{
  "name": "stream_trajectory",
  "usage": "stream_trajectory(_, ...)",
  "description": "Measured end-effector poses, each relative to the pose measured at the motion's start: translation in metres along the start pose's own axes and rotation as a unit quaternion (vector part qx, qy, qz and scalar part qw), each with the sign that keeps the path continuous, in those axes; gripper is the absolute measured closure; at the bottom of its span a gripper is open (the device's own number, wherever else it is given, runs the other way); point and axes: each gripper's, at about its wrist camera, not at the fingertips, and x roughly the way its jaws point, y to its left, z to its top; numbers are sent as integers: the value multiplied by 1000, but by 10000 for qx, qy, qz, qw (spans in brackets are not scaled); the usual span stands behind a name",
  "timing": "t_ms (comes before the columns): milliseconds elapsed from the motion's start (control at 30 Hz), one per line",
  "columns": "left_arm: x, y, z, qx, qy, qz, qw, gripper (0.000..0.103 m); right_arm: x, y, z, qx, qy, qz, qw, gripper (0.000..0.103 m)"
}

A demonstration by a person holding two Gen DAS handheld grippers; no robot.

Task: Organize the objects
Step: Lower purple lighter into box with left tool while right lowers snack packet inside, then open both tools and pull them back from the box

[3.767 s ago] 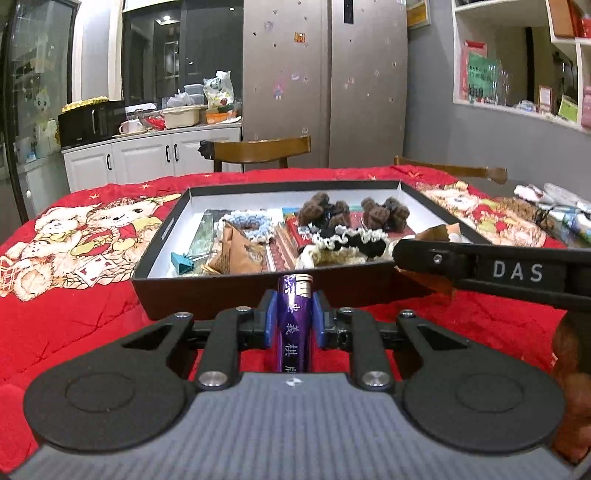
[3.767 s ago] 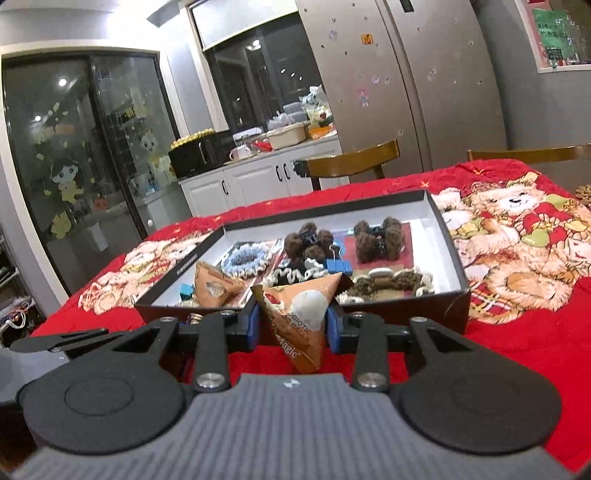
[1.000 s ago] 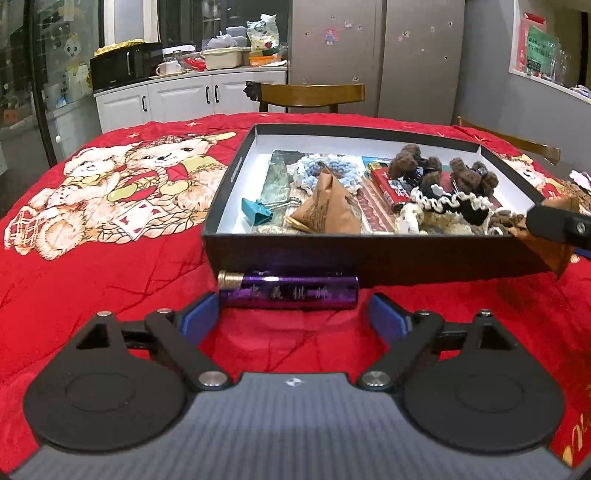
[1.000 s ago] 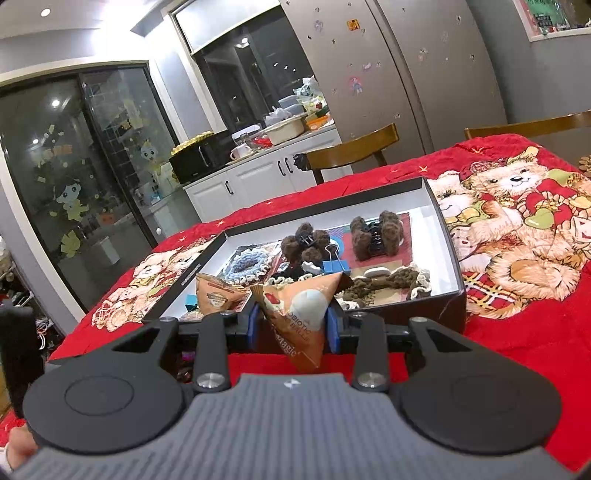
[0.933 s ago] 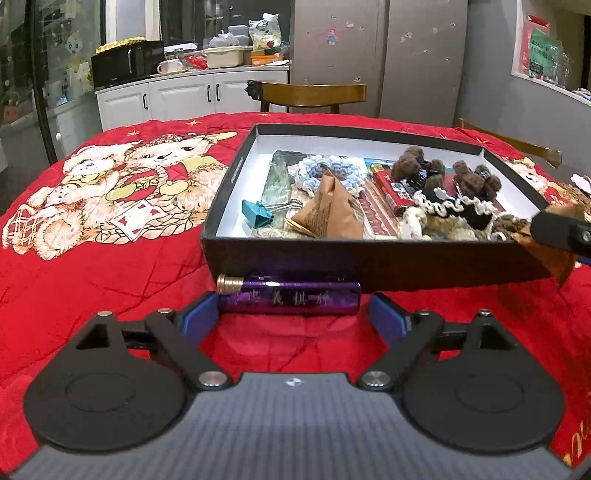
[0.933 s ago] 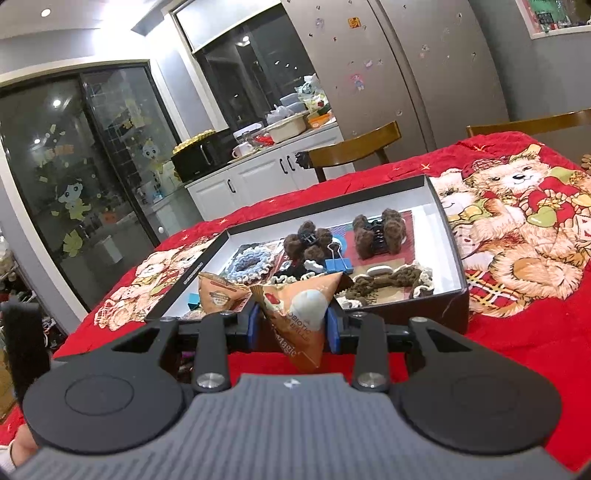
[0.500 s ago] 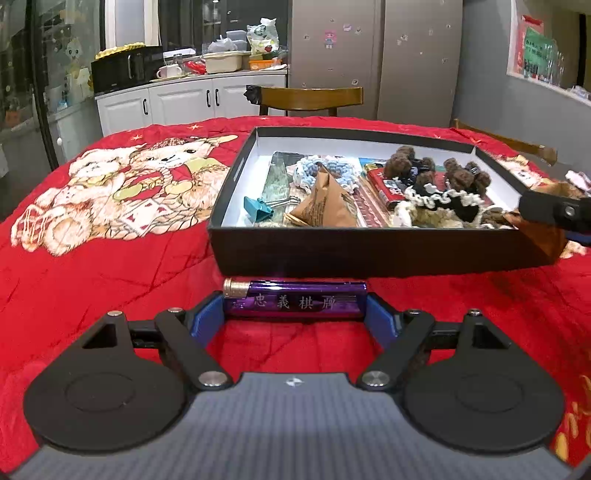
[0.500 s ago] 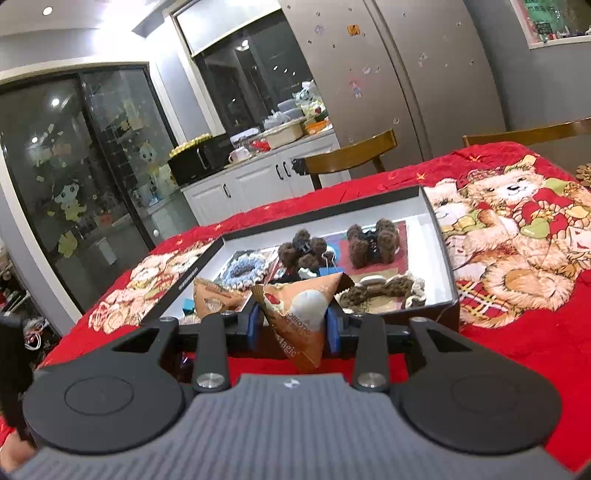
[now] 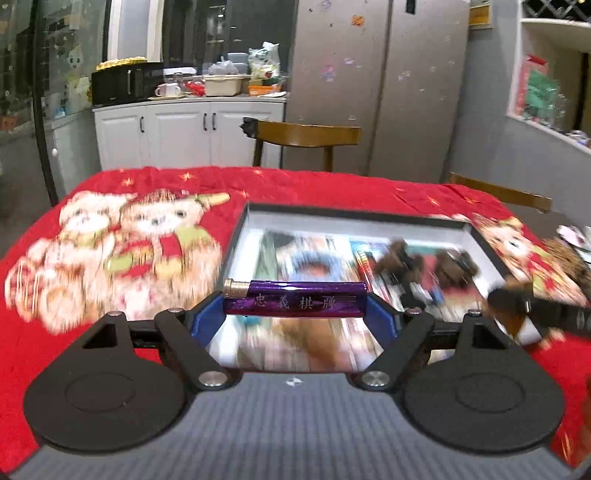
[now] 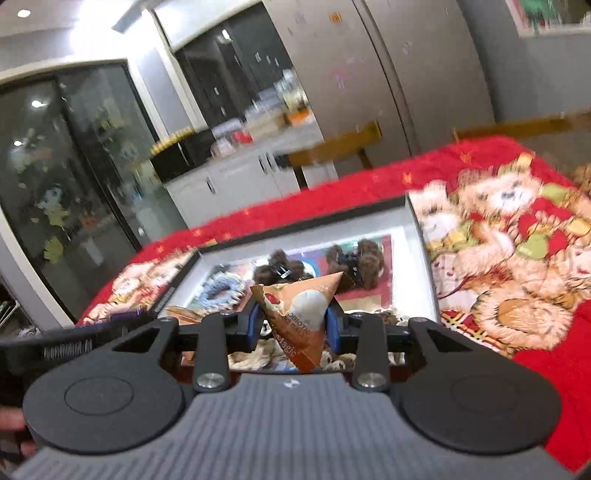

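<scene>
Open black box (image 9: 484, 246) on the red worktop: one blue scrunchie (image 10: 221, 290), two brown plush clips (image 10: 364, 264). Above it, left tongs (image 9: 295, 314) pinch one purple tube (image 9: 295, 298) endwise; right tongs (image 10: 293, 325) pinch one triangular snack packet (image 10: 301, 306).

We see indoor artificial light, moderately bright, warm-cool mix. Ceiling spotlights (image 10: 23, 13) glare at top left of right wrist view, reflected in dark glass doors (image 10: 74, 184). Left wrist view: purple tube (image 9: 295, 298) sharp with glossy highlights, while box contents (image 9: 369, 266) and bear-print red cloth (image 9: 110, 251) smear with motion blur. Right wrist view: blur across kitchen counter (image 10: 240, 147) and cloth; snack packet (image 10: 301, 314) crisp. We note strong fisheye bending at edges; fridge (image 9: 380, 74) lines curve.
</scene>
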Motion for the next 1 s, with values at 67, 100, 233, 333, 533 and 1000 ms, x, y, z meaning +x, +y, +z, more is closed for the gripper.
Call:
stream_trajectory(67,14,-4,15,59,-16,60,10000,19,12,-1,7,-106,55,-100,9999,64)
stream_trajectory(100,20,-6,21,108,-40,66,9999,19,15,-1,8,-153,11,-152,9998,64)
stream_trajectory(233,40,-9,32,111,-81,67,9999,19,22,-6,6,-229,-139,-31,9996,64)
stream_trajectory(333,49,-8,31,14,-141,-93,9999,19,28,-11,5,-186,-116,-92,9997,64)
stream_trajectory(533,72,-14,22,172,187,-125,9996,19,38,-19,-2,-217,-133,-150,9996,62)
stream_trajectory(1000,77,-13,16,305,186,-2,9994,19,7,-10,3,-311,-698,322,9966,24)
